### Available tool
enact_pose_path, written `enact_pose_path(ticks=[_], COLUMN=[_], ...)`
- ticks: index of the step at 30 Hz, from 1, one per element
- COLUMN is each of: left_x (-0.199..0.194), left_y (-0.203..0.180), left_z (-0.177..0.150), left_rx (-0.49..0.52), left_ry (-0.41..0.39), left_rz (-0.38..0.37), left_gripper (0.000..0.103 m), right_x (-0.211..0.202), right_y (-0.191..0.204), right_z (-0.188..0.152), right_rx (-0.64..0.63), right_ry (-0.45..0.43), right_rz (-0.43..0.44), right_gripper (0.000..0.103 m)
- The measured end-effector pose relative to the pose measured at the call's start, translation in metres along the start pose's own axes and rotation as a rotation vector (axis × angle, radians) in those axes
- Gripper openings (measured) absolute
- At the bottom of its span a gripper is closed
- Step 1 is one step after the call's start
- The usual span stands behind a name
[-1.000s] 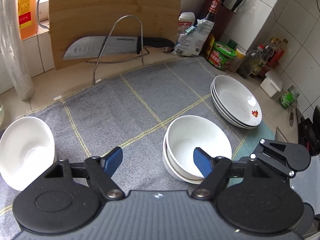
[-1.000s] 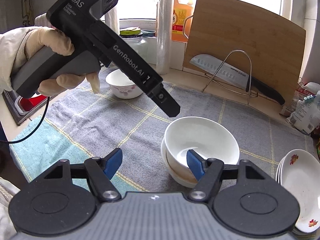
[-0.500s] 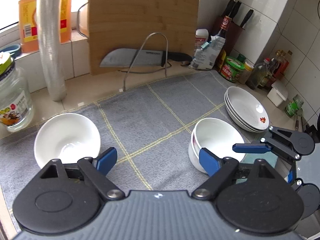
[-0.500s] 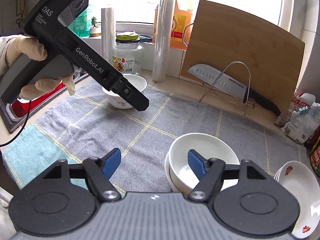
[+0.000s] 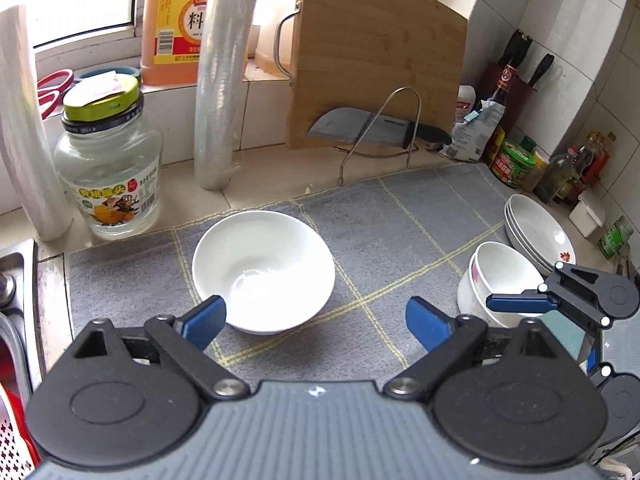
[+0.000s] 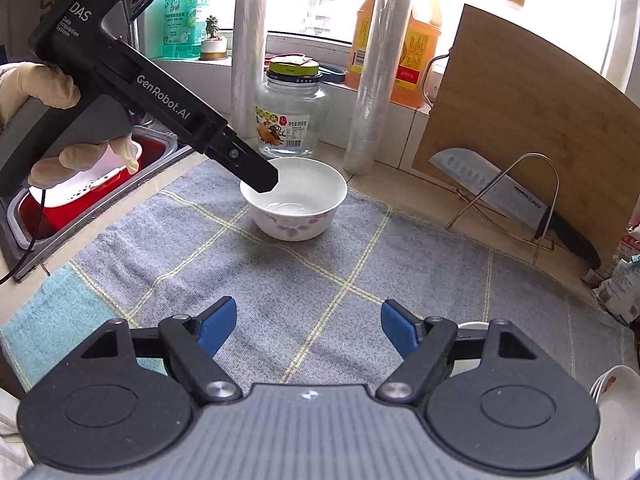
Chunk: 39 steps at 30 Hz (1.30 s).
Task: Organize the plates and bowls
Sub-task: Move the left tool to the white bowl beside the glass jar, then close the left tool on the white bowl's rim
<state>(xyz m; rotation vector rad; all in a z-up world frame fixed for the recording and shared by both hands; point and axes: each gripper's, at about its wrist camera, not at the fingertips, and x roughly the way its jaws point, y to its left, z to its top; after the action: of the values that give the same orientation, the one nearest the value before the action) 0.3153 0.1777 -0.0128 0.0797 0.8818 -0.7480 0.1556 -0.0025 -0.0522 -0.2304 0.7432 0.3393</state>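
We show the left hand-held gripper [image 5: 316, 314], jaws just opened wider with nothing between them, a white bowl [image 5: 264, 268] just ahead, and the right hand-held gripper [image 6: 309, 316] spread.

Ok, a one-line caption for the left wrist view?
Open left hand-held gripper nearing a lone white bowl on the grey mat.

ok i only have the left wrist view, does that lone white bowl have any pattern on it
Observer: Yes, the right wrist view shows purple flowers on the lone bowl's outer wall.
Operator: where's my left gripper against it
Observer: Its jaws have just been opening, nothing between them; there the left gripper's tip overlaps the bowl's left rim, contact unclear.
Operator: right gripper carrying anything
Observer: No, the right gripper is open over bare cloth.
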Motion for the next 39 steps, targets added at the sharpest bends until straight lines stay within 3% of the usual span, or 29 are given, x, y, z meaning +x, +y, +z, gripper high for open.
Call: enact_pose_path(ticks=[11,16,18,23,39], left_x=[0.037,0.057,0.064,0.075,0.089], left_y=[0.047,0.058,0.061,0.070,0.067], left_z=[0.018,0.022,0.024,0.031,0.034], left_rx=[-0.069,-0.076,-0.076,-0.079,-0.092], left_ry=[0.045,0.076,0.083,0.097,0.132], left_rz=[0.031,0.017,0.018,0.004,-0.135], left_gripper=[0.096,0.091,0.083,0.083,0.083], right_x=[0.061,0.089,0.098,0.118,0.144], right_y=[0.005,0.006,0.006,0.006,0.012], right_z=[0.025,0.036,0.041,0.050,0.063], right_rx=[0.001,-0.014,-0.024,-0.045,-0.095], right_ry=[0.058,0.075,0.079,0.089,0.072], right_rz=[0.001,0.015,0.013,0.020,0.037], right_gripper=[0.083,0.084,0.084,0.084,0.084])
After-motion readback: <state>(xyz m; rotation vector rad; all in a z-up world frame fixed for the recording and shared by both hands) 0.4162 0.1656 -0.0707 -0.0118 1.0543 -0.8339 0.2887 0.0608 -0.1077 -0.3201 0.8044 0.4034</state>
